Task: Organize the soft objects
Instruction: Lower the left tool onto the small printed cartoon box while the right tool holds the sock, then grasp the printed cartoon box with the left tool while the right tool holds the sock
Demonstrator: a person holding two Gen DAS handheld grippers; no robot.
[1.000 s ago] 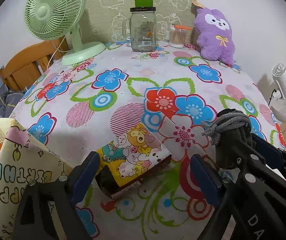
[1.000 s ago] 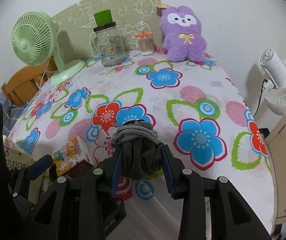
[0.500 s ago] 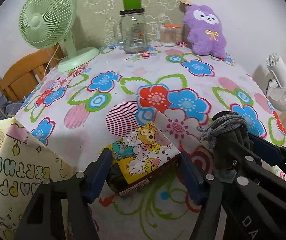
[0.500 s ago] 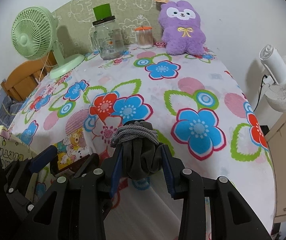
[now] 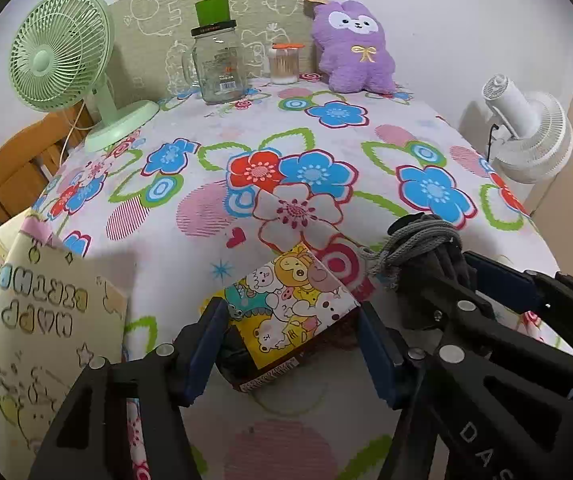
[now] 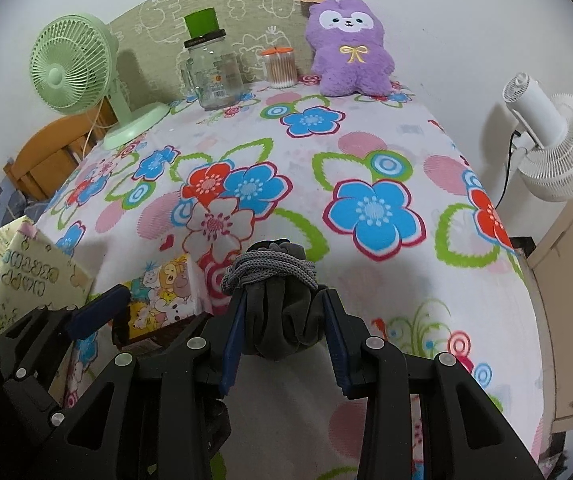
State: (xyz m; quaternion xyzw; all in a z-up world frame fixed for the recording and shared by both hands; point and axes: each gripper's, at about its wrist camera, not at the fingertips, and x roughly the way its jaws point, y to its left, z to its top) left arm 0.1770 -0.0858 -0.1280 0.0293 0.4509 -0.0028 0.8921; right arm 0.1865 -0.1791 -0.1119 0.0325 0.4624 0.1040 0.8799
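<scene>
The middle of the table (image 6: 366, 152) lies bare, wide enough for a tool to pass. Along the far edge stand a green fan (image 6: 74, 76), a glass jar (image 6: 212, 76), a swab tub (image 6: 279, 68) and a purple plush (image 6: 348, 48). A paper bag (image 5: 42, 336) crowds the near left corner.

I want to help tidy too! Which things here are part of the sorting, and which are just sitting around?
Part of the job:
- dark grey cloth bundle tied with grey cord, held in the right claw
- cartoon-animal printed packet, left claw closing round it

Just sitting:
- green desk fan
- glass jar
- cotton swab tub
- white fan
</scene>
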